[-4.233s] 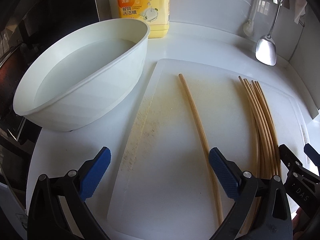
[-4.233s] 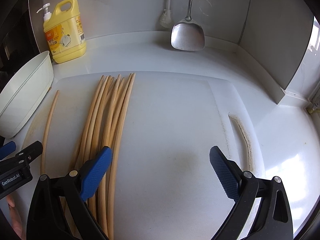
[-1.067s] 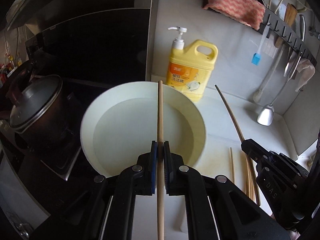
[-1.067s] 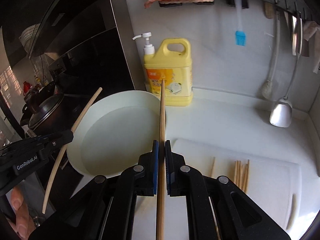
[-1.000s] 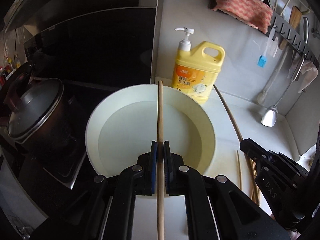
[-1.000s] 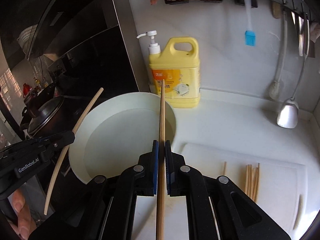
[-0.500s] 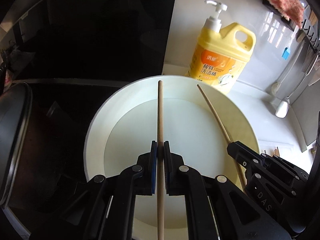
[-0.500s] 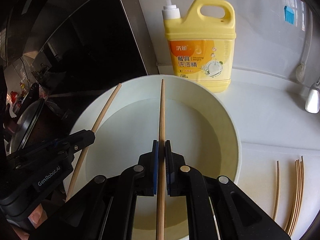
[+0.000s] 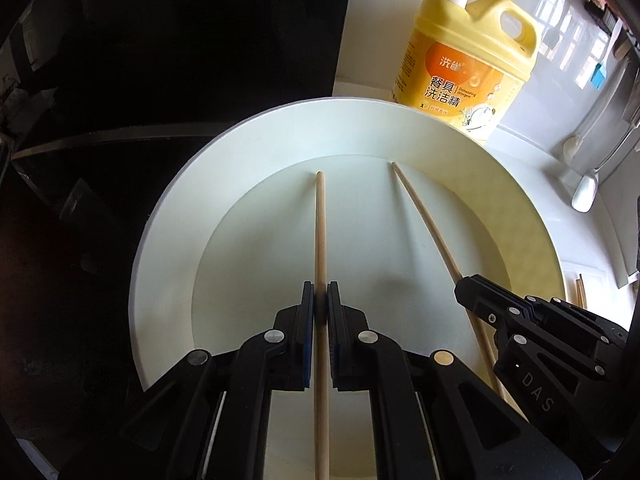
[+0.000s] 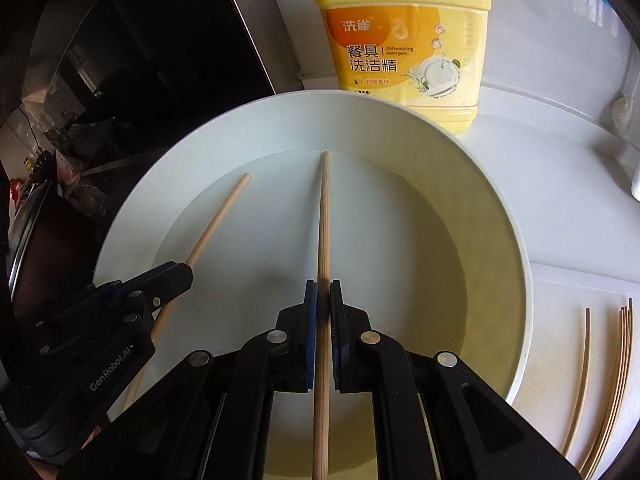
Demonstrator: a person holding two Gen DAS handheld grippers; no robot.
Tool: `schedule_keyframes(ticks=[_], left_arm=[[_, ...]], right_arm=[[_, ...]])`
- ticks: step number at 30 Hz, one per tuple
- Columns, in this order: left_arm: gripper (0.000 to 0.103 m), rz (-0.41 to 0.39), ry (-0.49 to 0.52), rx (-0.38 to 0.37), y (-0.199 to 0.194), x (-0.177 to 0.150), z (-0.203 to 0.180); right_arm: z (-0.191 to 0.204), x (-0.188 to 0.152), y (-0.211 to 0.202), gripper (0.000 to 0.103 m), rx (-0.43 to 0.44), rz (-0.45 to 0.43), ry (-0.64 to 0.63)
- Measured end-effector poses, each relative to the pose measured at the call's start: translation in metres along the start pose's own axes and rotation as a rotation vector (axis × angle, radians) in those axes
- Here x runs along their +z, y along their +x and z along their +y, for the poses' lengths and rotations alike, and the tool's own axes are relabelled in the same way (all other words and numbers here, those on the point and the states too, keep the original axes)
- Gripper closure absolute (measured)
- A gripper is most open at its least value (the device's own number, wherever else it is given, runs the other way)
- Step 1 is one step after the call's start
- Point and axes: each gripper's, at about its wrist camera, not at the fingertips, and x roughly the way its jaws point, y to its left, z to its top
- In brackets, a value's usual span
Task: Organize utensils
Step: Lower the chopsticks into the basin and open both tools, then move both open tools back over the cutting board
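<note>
Both grippers are clamped down tight, one chopstick each, over the white basin.

The left gripper has its blue pads squeezed right onto the left chopstick. The stick runs dead centre between the fingers, with its far end poking out ahead over the basin's water, short of the far wall, and its near end running back under the gripper body out of the bottom of the view. Can't tell whether the tip is actually wet or just above the surface.

Same deal on the other side: the right gripper is pinched shut on the right chopstick, stick straight down the middle of the jaws, far tip out near the waterline at the basin's far wall.

In the left wrist view the right gripper comes in from the right, its chopstick angling toward the far left. The two sticks are well apart at the grippers and closer together at their far tips, not touching.

The yellow dish detergent jug sits just behind the basin. The remaining loose chopsticks lie on the white cutting board off to the right of the basin, one a bit apart from the bunch.
</note>
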Motion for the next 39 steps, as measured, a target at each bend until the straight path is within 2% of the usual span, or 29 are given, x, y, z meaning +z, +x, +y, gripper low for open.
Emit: schedule_keyframes(ticks=[10,13,15,16,18,22,26,33,39], left_arm=[[0.093,0.041,-0.003,0.025,0.012,0.001,0.000],[0.076,0.038,-0.004,0.036,0.011,0.000,0.004],[0.060,0.029,-0.009,0.041,0.008,-0.001,0.006],[0.057,0.024,-0.013,0.042,0.006,-0.001,0.007],[0.045,0.014,-0.021,0.049,0.002,-0.001,0.010],[0.043,-0.001,-0.033,0.056,-0.007,0.000,0.015],[0.033,-0.010,-0.048,0.062,-0.018,-0.002,0.020],[0.022,-0.028,-0.051,0.079,-0.037,-0.007,0.023],[0.018,-0.039,-0.047,0.087,-0.052,-0.015,0.025]], right_arm=[[-0.004,0.004,0.016,0.097,-0.009,0.057,0.003],[-0.005,0.005,0.016,0.096,-0.012,0.053,0.003],[-0.004,0.004,0.013,0.096,-0.014,0.050,-0.001],[-0.003,0.004,0.012,0.095,-0.017,0.048,-0.002],[-0.004,0.002,0.008,0.086,-0.021,0.040,-0.002],[-0.006,0.001,-0.005,0.079,-0.026,0.013,-0.010],[-0.008,0.001,-0.015,0.068,-0.034,-0.008,-0.021],[-0.003,-0.004,-0.034,0.057,-0.050,-0.036,-0.030],[0.000,-0.010,-0.047,0.051,-0.069,-0.059,-0.035]])
